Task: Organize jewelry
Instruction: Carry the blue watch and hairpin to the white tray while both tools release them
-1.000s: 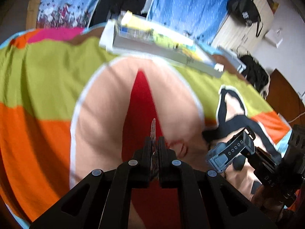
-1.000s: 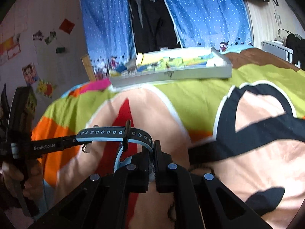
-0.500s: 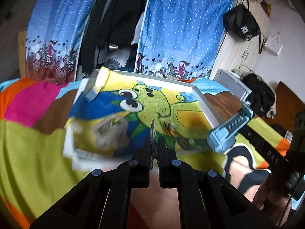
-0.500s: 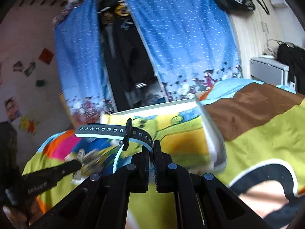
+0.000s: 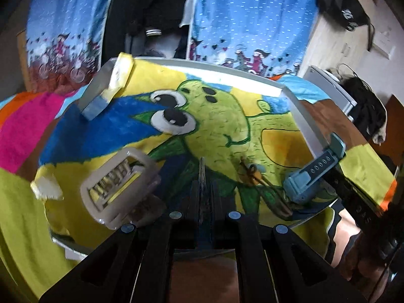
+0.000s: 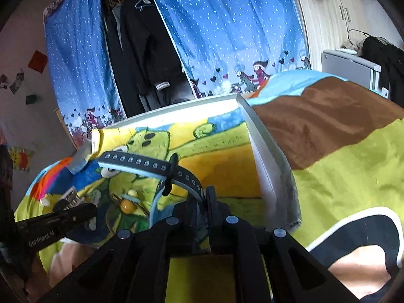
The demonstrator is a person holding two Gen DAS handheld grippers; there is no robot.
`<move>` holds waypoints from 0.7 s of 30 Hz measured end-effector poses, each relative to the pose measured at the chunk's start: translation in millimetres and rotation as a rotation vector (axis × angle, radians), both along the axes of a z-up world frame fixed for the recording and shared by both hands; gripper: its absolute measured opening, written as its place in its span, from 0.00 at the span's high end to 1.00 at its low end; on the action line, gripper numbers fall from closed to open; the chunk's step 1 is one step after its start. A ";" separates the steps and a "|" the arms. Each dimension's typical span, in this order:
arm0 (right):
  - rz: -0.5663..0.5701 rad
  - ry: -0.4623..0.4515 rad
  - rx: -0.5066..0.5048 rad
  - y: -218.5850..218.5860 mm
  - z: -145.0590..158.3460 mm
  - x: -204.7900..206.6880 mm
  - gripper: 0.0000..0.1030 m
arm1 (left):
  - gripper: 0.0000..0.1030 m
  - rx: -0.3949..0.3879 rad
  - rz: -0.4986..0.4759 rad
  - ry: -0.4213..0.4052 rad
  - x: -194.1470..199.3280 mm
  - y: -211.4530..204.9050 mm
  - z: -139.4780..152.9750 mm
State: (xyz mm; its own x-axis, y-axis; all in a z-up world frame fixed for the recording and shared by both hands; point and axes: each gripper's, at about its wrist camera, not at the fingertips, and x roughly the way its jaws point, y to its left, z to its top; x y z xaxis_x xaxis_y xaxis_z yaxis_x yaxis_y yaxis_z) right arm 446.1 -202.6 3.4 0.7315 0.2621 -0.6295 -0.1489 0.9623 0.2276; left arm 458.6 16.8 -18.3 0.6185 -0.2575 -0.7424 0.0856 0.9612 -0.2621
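One watch [image 6: 161,169]; one tray [image 6: 267,166]; two grippers

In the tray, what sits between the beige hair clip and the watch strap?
In the left wrist view, the left tool, shut on a thin flat piece, and a small yellow-beaded trinket lie between the hair clip and the watch strap.

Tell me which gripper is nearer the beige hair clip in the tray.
Left. The left gripper sits just right of the clip; the right gripper, shut on the watch strap, is farther right.
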 end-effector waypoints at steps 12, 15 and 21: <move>-0.016 -0.027 -0.010 -22.1 43.1 -53.8 0.41 | 0.44 0.007 0.073 -0.054 -51.4 5.3 45.0; -0.010 -0.070 -0.018 -27.9 64.6 -80.0 0.31 | 0.42 0.008 0.081 -0.108 -76.1 2.4 69.4; 0.015 -0.147 -0.001 -33.0 107.6 -134.5 0.08 | 0.15 -0.002 0.161 -0.255 -141.1 4.1 123.5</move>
State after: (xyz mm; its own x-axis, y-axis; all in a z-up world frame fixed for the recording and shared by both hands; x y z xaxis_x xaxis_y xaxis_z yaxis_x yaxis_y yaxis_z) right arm 311.7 -235.5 111.1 0.8118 0.2729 -0.5162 -0.1947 0.9600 0.2012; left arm 317.5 20.9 105.2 0.8178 -0.1425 -0.5576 -0.0047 0.9672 -0.2541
